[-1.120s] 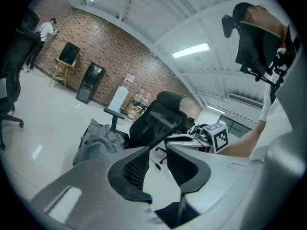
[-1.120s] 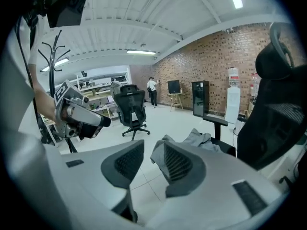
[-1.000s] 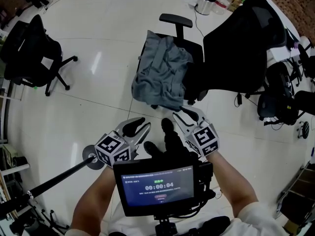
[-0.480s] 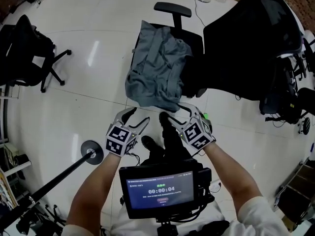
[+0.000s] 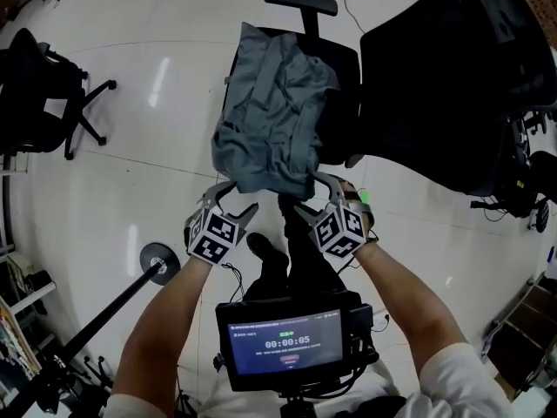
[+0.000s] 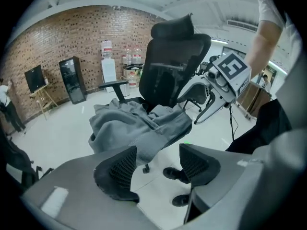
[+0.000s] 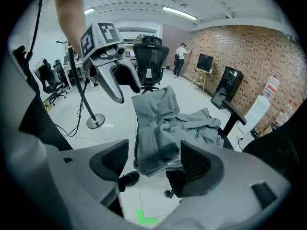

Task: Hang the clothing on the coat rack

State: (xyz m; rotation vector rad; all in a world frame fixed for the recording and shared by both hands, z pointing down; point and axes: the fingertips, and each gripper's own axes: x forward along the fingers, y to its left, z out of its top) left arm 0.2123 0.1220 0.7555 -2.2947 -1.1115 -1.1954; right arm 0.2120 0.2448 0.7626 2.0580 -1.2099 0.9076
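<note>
**Both tongs wide, closing on the sweatshirt's hanging edge**

Head view: the grey sweatshirt [image 5: 270,111] lay heaped on the black office chair [image 5: 341,64], with its lower edge just above my left gripper [image 5: 231,200] and right gripper [image 5: 318,194].

Left gripper view: the jaws had just been opening and nothing was between them. I judged I should bite a thick fold.

Right gripper view: these had just spread too and were empty, with the hem ahead. I judged I should grip well apart from the left.

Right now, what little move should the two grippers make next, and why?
Probably ease both forward until the gray garment's near hanging edge sits between the jaws. The left gripper and right gripper have just been opening their jaws, nothing is gripped yet, and the garment lies draped on the chair just ahead.
</note>
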